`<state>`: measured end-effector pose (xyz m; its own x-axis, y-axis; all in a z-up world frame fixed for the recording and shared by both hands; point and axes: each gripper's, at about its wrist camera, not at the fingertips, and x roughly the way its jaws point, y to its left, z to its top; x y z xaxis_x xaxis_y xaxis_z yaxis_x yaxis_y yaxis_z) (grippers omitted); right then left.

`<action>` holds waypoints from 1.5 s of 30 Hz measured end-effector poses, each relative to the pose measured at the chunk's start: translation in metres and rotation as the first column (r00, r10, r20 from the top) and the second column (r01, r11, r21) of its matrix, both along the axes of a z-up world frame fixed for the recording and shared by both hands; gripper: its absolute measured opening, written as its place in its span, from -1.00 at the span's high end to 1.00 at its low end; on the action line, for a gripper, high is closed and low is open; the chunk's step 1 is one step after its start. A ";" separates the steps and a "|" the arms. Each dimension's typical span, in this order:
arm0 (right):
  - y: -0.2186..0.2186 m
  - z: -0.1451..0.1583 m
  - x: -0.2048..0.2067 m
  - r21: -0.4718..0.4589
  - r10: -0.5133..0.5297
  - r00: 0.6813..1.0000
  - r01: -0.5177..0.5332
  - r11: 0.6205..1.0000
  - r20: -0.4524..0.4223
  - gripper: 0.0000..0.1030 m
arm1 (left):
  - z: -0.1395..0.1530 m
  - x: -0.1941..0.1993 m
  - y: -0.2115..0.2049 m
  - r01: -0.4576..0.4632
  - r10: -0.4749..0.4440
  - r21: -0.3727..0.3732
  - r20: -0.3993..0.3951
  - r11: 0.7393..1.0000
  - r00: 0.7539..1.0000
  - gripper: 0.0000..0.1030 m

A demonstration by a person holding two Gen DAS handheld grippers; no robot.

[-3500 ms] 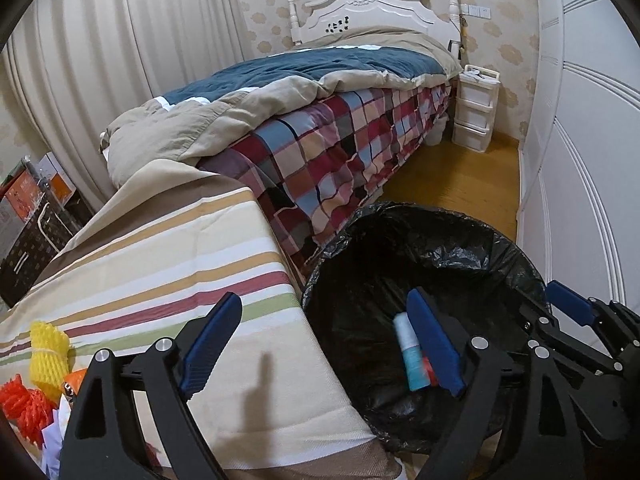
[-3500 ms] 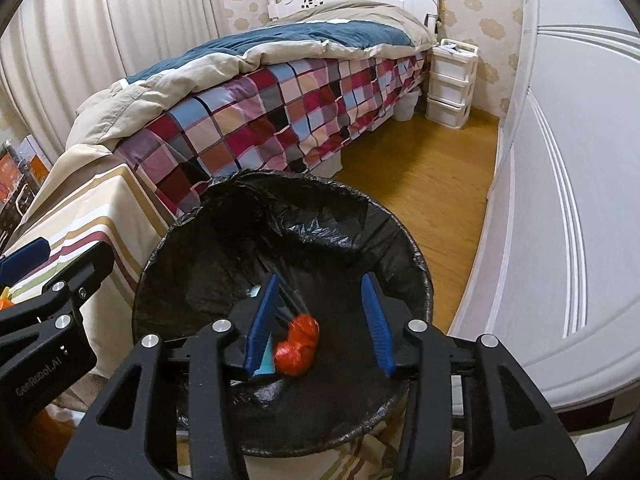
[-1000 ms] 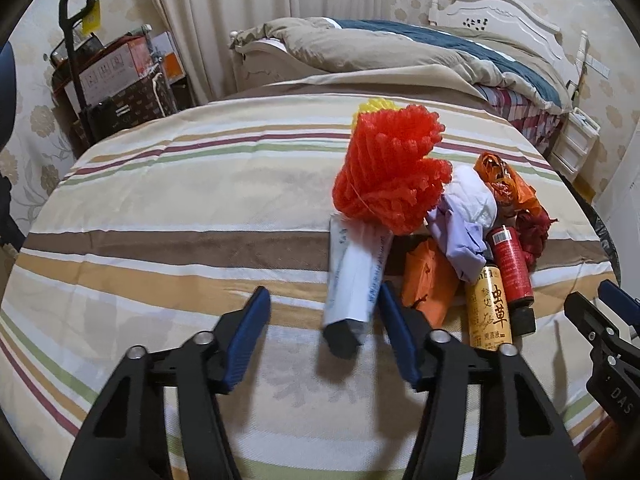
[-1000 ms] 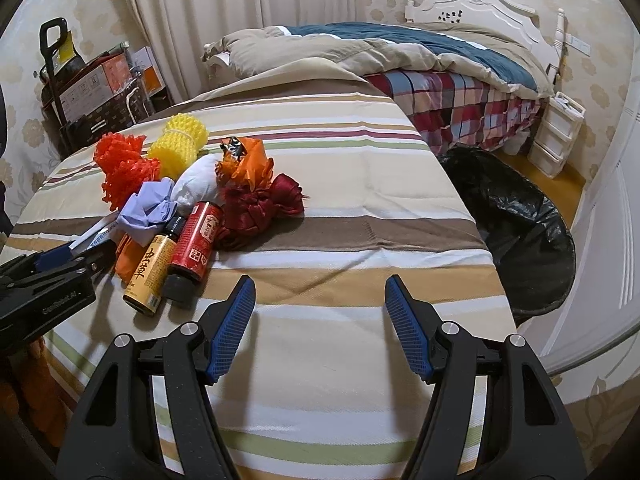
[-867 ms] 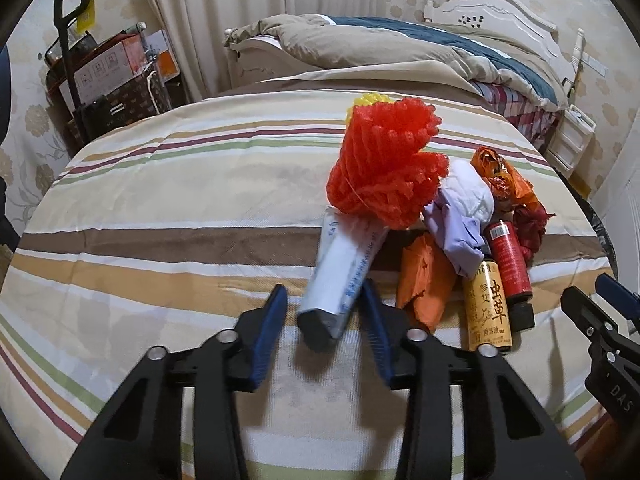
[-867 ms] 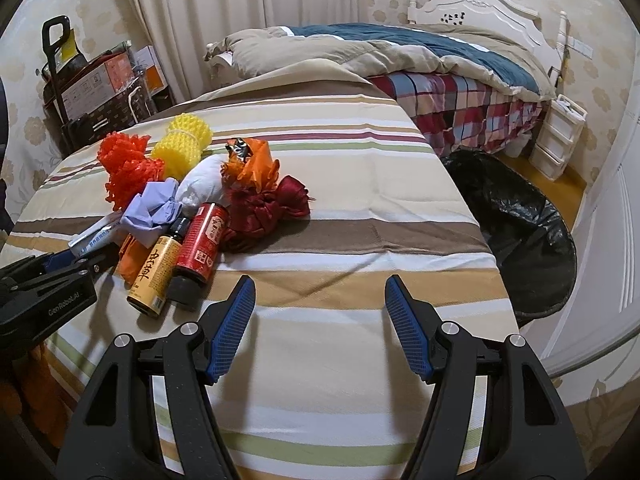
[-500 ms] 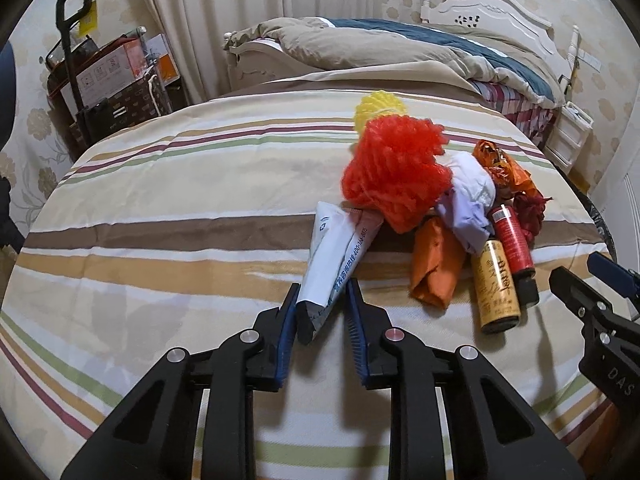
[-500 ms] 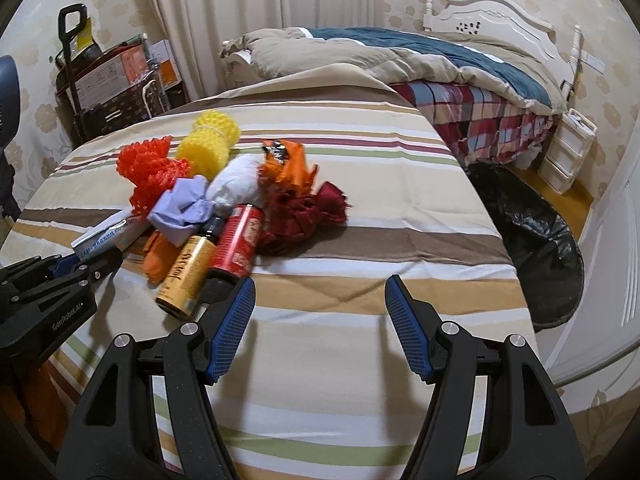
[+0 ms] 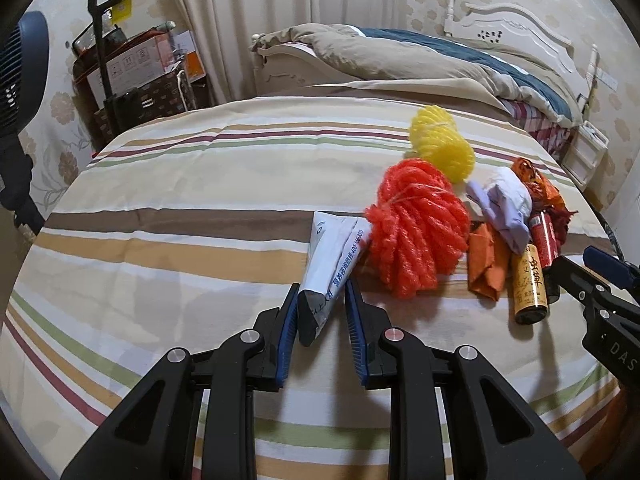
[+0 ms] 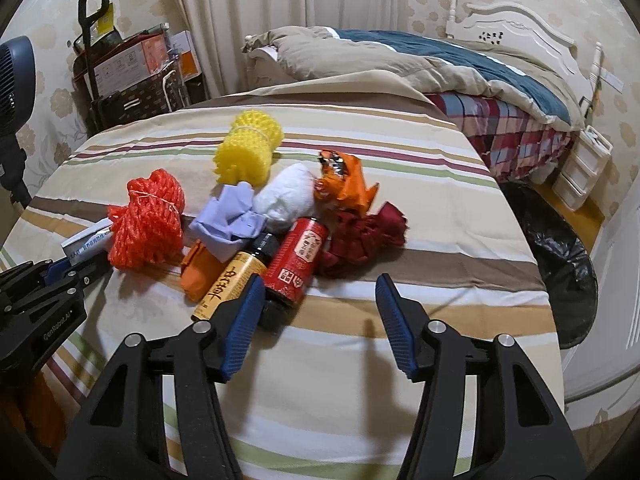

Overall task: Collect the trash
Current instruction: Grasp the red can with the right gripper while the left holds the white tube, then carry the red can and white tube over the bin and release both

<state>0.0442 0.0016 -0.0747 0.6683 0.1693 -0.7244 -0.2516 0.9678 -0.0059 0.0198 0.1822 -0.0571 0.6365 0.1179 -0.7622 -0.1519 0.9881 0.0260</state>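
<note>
Left gripper [image 9: 322, 312]: jaws nearly together, pads clamped on the near end of a white tube [image 9: 332, 264].
White tube: lies on the striped tablecloth [image 9: 180, 216], far end against a red foam net [image 9: 416, 232].
Right gripper [image 10: 320, 312]: jaws closing, about half open; nothing between them; left pad just beside a red can [image 10: 298, 260].
Bin [image 10: 560, 260]: black-lined, beside the table's right edge.

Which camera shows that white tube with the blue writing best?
The left wrist view: the white tube lies front and centre, its dark end pinched in the left gripper, printing readable. The right wrist view shows only a sliver at the left edge, mostly hidden behind the red foam net.
</note>
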 end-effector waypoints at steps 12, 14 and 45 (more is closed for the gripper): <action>0.007 -0.008 0.006 -0.022 -0.003 0.999 0.003 1.000 -0.039 0.20 | -0.001 0.001 0.011 -0.018 0.019 -0.028 0.006 0.999 1.000 0.51; 0.004 -0.012 0.005 -0.028 -0.012 0.998 0.010 1.000 -0.056 0.30 | -0.002 0.001 0.013 -0.020 0.020 -0.036 0.005 0.999 1.000 0.51; -0.016 0.000 -0.015 0.010 -0.007 1.000 0.007 1.000 -0.022 0.55 | 0.005 -0.009 0.008 -0.011 0.012 -0.033 0.030 0.999 0.999 0.52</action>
<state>0.0294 -0.0146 -0.0748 0.6538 0.1719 -0.7369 -0.2447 0.9696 0.0091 0.0106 0.1899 -0.0518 0.6582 0.1007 -0.7461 -0.1635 0.9865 -0.0111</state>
